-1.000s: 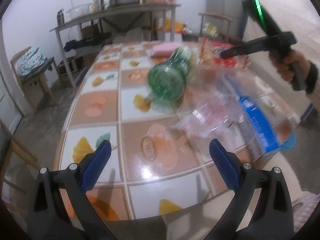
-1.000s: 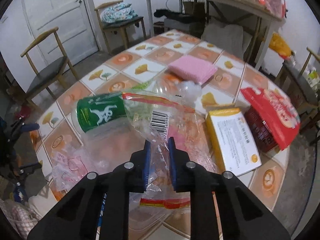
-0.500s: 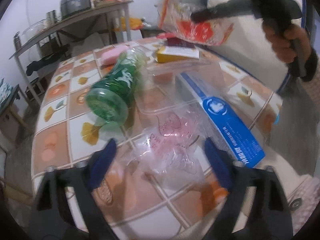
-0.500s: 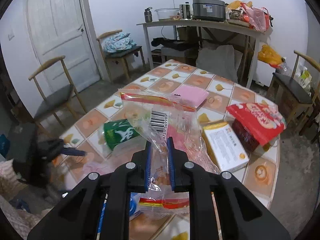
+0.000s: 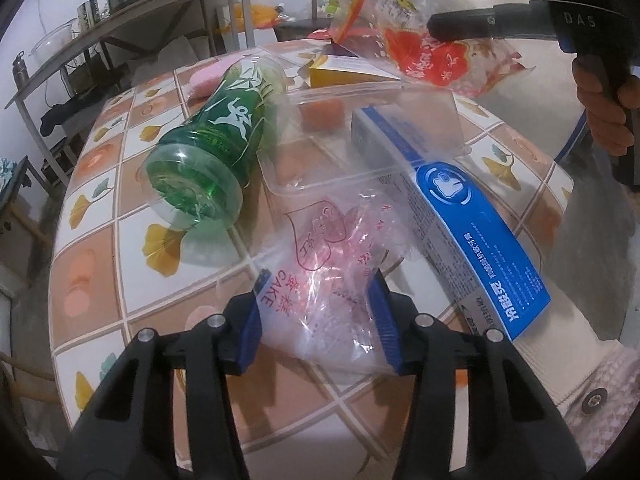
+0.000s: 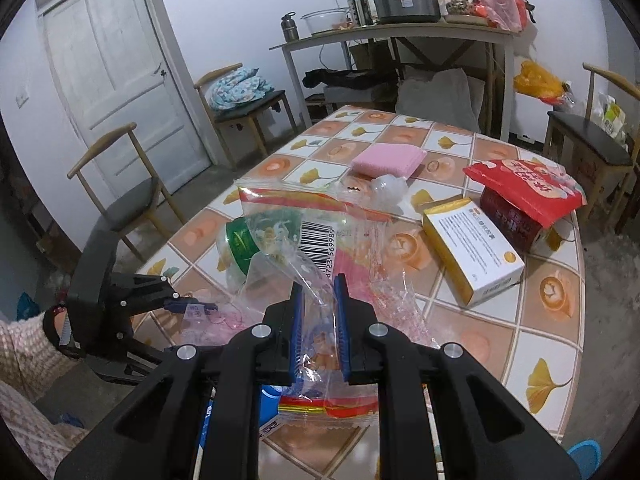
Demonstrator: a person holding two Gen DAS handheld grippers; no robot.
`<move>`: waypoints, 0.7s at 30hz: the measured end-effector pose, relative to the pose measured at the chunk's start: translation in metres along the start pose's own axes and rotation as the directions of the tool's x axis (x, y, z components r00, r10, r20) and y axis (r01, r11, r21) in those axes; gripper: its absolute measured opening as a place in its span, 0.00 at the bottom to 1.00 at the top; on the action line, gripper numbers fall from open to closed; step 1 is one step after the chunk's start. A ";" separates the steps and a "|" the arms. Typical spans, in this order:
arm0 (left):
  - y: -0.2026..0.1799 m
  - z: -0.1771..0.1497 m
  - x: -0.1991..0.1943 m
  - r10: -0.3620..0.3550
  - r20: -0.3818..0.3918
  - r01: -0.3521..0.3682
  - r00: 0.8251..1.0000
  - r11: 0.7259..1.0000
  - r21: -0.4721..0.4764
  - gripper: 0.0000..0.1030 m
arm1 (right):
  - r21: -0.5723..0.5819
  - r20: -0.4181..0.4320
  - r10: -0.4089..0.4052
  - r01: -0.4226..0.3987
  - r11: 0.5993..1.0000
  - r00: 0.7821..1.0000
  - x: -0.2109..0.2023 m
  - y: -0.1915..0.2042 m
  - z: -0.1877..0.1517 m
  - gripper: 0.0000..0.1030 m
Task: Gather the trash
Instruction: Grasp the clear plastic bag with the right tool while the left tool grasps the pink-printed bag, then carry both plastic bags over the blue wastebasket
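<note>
My right gripper [image 6: 318, 312] is shut on a clear snack wrapper [image 6: 320, 232] with red trim and a barcode, held above the table; it also shows in the left wrist view [image 5: 420, 48]. My left gripper [image 5: 318, 312] is open, its jaws on either side of a crumpled clear bag with pink print [image 5: 328, 264] lying on the tiled table [image 5: 104, 264]. A green bottle [image 5: 212, 136] lies on its side to the left. A blue and white box [image 5: 460, 216] lies to the right, partly over a clear plastic tray [image 5: 352, 132].
A yellow and white box [image 6: 472, 248], a red packet [image 6: 528, 196] on a dark box, a pink cloth [image 6: 388, 158] and a crumpled clear lump [image 6: 386, 188] lie on the table. Wooden chairs [image 6: 128, 200] stand at the left. A cluttered side table [image 6: 400, 36] stands behind.
My left gripper moved forward and narrowed around the pink-printed bag. My right gripper lifted the wrapper higher, still shut on it.
</note>
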State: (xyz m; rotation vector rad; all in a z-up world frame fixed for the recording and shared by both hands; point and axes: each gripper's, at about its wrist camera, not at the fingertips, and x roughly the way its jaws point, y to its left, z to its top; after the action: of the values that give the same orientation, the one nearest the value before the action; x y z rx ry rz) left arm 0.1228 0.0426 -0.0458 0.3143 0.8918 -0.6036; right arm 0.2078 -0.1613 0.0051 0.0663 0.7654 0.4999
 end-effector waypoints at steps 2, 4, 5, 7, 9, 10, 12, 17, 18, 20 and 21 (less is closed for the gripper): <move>0.000 -0.003 -0.005 0.004 -0.006 -0.004 1.000 1.000 -0.009 0.41 | 0.008 0.005 0.002 -0.002 1.000 1.000 -0.001 -0.001 0.000 0.14; 0.002 -0.005 -0.008 0.013 -0.017 -0.013 1.000 1.000 -0.028 0.40 | 0.014 0.008 0.003 -0.003 1.000 1.000 -0.001 -0.002 -0.001 0.14; 0.002 -0.005 -0.010 0.016 -0.019 -0.016 1.000 0.999 -0.035 0.38 | 0.017 0.011 0.005 -0.005 1.000 1.000 -0.002 -0.002 -0.002 0.14; 0.004 -0.008 -0.015 0.016 -0.027 -0.018 0.999 0.998 -0.057 0.37 | 0.020 0.014 0.007 -0.007 1.000 1.000 -0.003 -0.003 -0.003 0.14; 0.005 -0.012 -0.021 0.017 -0.031 -0.020 0.999 0.997 -0.080 0.36 | 0.024 0.019 0.012 -0.013 1.000 1.000 -0.004 -0.003 -0.005 0.14; 0.005 -0.014 -0.024 0.019 -0.031 -0.021 0.999 0.996 -0.088 0.35 | 0.025 0.022 0.014 -0.014 1.000 1.000 -0.005 -0.003 -0.005 0.14; 0.006 -0.017 -0.030 0.023 -0.033 -0.026 0.999 0.994 -0.104 0.34 | 0.030 0.032 0.018 -0.019 0.999 0.999 -0.008 -0.003 -0.007 0.14; 0.007 -0.022 -0.050 0.041 -0.027 -0.044 0.999 0.987 -0.157 0.30 | 0.042 0.062 0.027 -0.030 0.999 0.998 -0.019 -0.004 -0.012 0.14; 0.007 -0.022 -0.053 0.043 -0.025 -0.047 0.999 0.985 -0.167 0.29 | 0.045 0.068 0.029 -0.032 0.998 0.997 -0.021 -0.004 -0.014 0.14; 0.008 -0.022 -0.062 0.047 -0.013 -0.048 0.999 0.980 -0.192 0.28 | 0.052 0.082 0.031 -0.036 0.998 0.996 -0.027 -0.006 -0.017 0.14; 0.008 -0.021 -0.066 0.049 -0.006 -0.049 0.999 0.978 -0.201 0.28 | 0.055 0.087 0.032 -0.037 0.998 0.996 -0.029 -0.007 -0.018 0.14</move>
State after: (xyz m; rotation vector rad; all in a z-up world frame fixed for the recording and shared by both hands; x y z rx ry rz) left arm 0.0825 0.0831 -0.0055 0.1538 0.9355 -0.4634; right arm 0.1802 -0.1827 0.0092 0.1530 0.6948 0.5053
